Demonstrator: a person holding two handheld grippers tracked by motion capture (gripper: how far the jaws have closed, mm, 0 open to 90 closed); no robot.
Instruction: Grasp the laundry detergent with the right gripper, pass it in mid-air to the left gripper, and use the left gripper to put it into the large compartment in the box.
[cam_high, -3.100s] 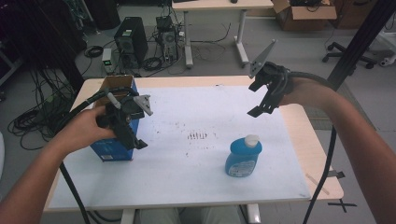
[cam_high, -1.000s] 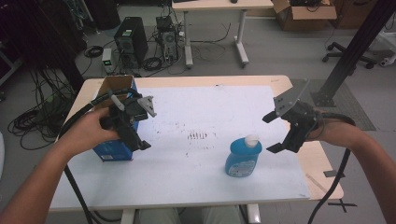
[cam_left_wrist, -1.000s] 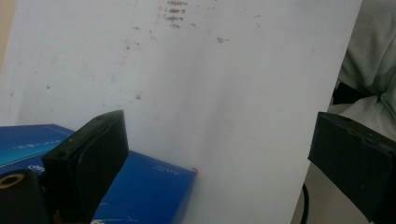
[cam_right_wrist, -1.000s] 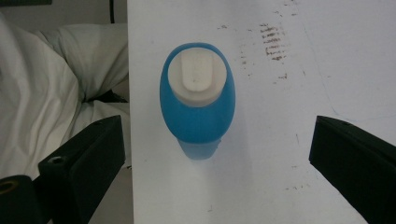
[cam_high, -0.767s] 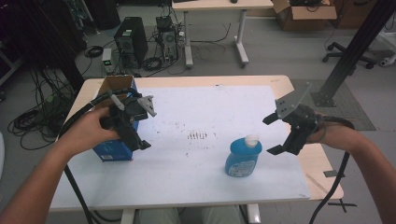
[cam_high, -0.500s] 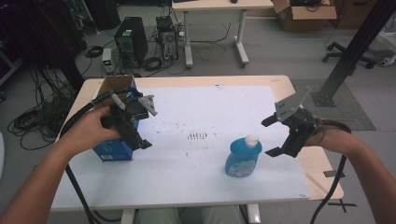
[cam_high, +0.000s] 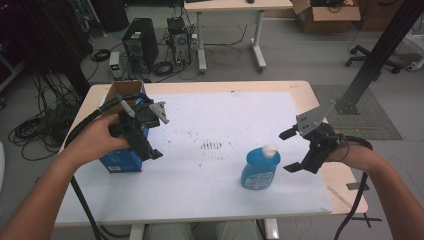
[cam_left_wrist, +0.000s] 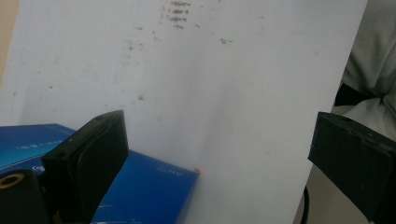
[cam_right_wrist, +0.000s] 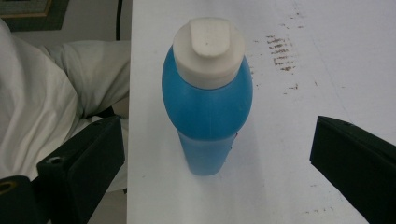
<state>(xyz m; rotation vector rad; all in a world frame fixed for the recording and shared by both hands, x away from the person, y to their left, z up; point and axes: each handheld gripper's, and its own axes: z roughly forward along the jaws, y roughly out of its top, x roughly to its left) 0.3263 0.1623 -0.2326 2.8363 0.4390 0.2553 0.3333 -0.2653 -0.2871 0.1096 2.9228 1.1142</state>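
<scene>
Right gripper (cam_high: 294, 150) held above the counter (cam_high: 225, 200) at its right side, fingers (cam_right_wrist: 352, 158) wide apart and touching nothing. Blue bottle (cam_high: 260, 170) with white flip cap (cam_right_wrist: 208, 44) stands upright on the white counter surface, just ahead of the open right fingers and in line with the gap between them; in the right gripper view the bottle sits centred between the two fingers, clear of both. Left gripper (cam_high: 145, 135) held at the blue box (cam_high: 120, 160), which stands on the counter's left side with its top flaps open. Left fingers (cam_left_wrist: 88, 163) also spread apart: in the left gripper view one finger lies against or just over the box's blue face, the other hangs well clear past the counter edge, so the box is not clamped. Contact between the near finger and the box cannot be told for certain. A patch of brown marks (cam_high: 212, 146) lies on the counter between the two grippers, beyond the bottle from the person's side.
</scene>
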